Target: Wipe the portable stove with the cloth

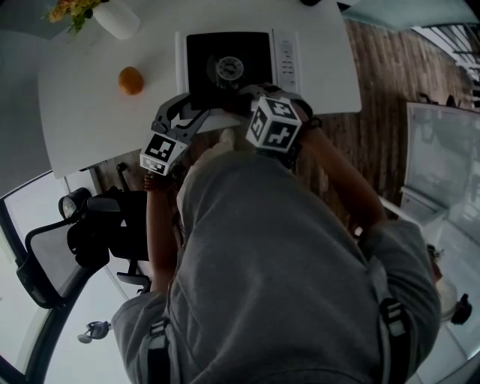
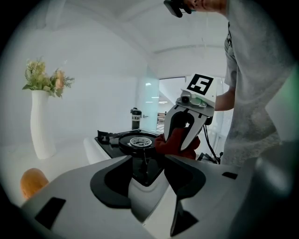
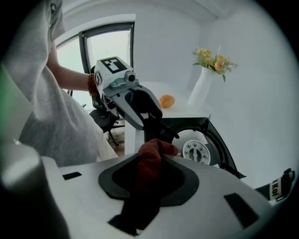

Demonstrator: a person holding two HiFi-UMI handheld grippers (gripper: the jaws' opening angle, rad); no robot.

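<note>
right claw [image 3: 154,156] clamped on red cloth [image 3: 148,170], wad poking past tips, at near edge of portable stove [image 1: 202,52]. left claw [image 2: 147,164] spread wide, empty, just beside on left. black top and burner [image 1: 229,69] lie straight ahead of cloth, further up white surface [image 1: 97,112]. judged: wipe falls to right claw, pushing away from person.

The portable stove [image 1: 229,64] stands on the table [image 1: 90,127]. The orange [image 1: 130,80] lies on the table, left of the stove. The vase [image 1: 116,19] stands farther left and behind. The cloth [image 3: 150,161] sits at the stove's near edge, right of its burner [image 1: 229,67].
</note>
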